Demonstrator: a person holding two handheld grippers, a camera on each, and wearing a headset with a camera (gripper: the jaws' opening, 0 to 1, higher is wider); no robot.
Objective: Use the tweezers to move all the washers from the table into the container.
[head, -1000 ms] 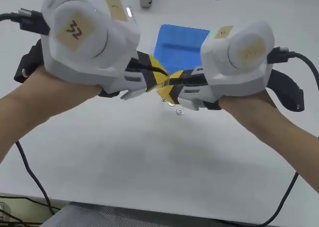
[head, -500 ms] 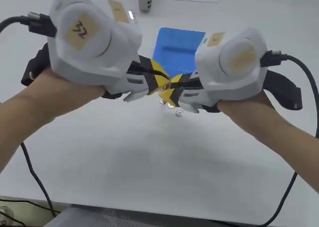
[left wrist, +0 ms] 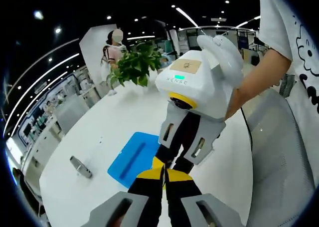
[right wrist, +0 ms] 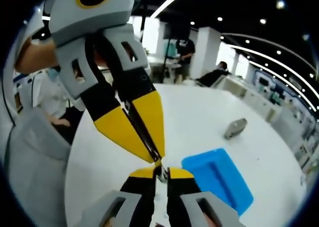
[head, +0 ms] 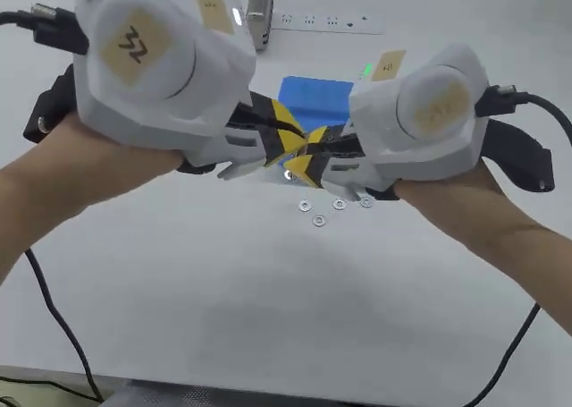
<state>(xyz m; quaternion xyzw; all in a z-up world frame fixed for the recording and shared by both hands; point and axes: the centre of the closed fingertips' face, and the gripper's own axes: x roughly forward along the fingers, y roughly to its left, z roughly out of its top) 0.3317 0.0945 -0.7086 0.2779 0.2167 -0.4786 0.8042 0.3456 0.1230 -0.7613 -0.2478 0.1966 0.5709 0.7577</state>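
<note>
Head view: four washers [head: 319,220], one blue container [head: 313,98]. Right gripper view adds: left gripper [right wrist: 157,158], right gripper [right wrist: 162,174] both clenched, contents unclear.

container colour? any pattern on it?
The container is plain blue, no pattern visible; it shows best in the right gripper view.

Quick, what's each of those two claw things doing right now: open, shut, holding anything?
Left gripper: closed, tips together; whether it pinches anything cannot be told.
Right gripper: closed on a thin metal piece, probably the tweezers.
</note>
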